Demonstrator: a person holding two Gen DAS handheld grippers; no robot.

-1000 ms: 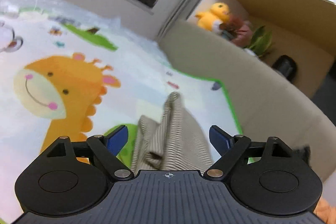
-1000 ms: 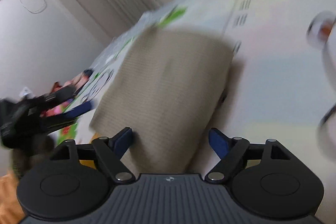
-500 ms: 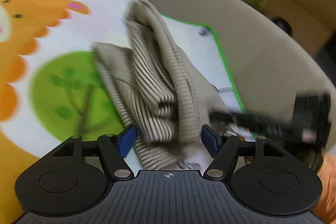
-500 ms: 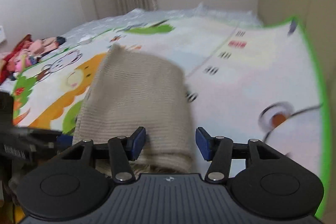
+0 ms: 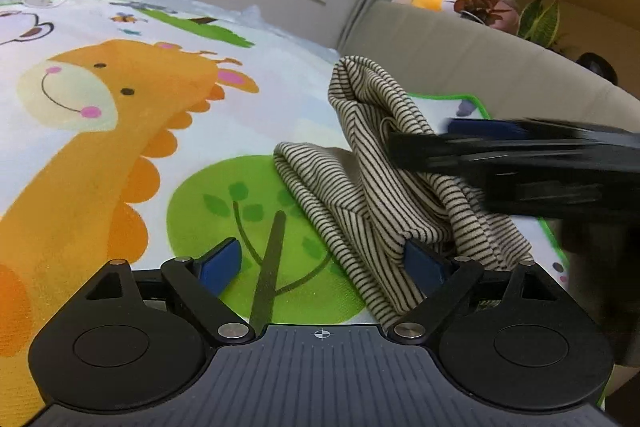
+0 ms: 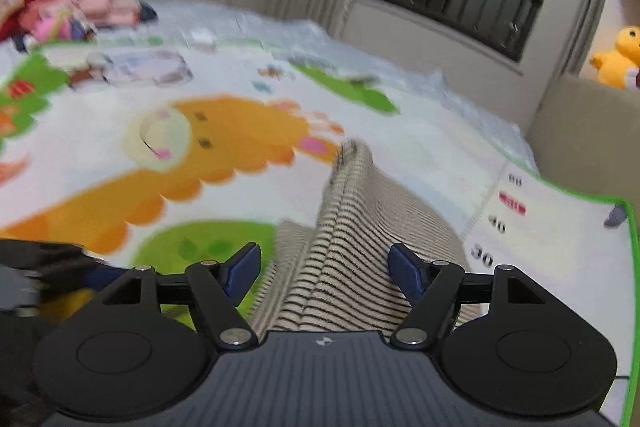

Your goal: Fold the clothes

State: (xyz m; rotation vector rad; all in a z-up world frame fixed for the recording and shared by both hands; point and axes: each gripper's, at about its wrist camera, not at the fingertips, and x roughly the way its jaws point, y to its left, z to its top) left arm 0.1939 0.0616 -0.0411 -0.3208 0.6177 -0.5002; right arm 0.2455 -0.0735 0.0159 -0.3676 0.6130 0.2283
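Open play mat (image 5: 120, 155) from nine to twelve o'clock offers free passage. A heaped striped garment (image 5: 372, 187) blocks one o'clock; the right gripper (image 5: 424, 143) crosses at two, against the beige sofa (image 5: 460, 67).

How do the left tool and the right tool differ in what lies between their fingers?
The left tool frames mostly bare play mat, the striped garment brushing only one finger; the right tool straddles the garment's raised fold. The left view is sharp; the right is blurred. Both have just been opening and clamp nothing.
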